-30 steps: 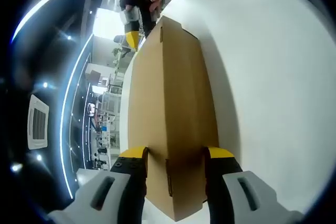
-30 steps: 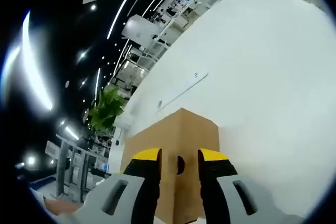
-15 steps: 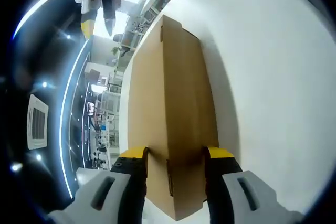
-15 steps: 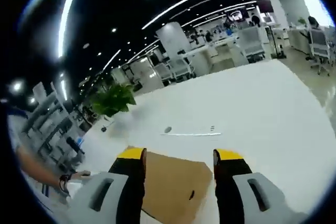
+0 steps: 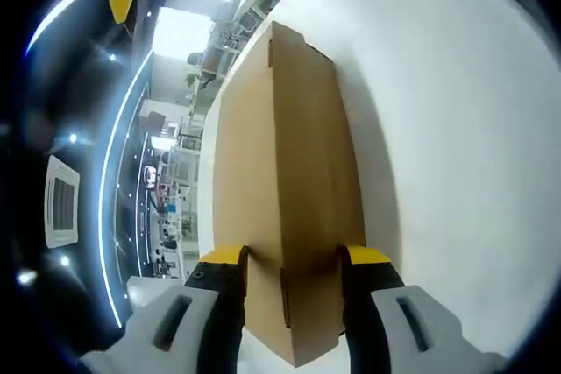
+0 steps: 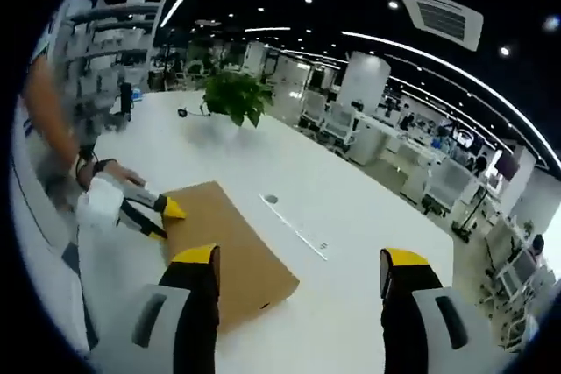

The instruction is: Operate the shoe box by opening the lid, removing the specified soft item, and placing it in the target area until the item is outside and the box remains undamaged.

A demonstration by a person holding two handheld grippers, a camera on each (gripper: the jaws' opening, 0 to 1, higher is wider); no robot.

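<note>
left gripper (image 5: 294, 260) stays clamped on the near end of the shoe box (image 5: 285, 172) on the white table (image 5: 456, 129), while right gripper (image 6: 298, 264) has lifted clear, jaws spread, lid unopened.

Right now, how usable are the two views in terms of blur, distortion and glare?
Left gripper view: the shoe box is sharp between the left gripper jaws, stretched by the fisheye; the window at top is blown out. Right gripper view: the left edge is smeared where a person's arm shows; the box and white table read clearly, and the ceiling lights bend into arcs.
</note>
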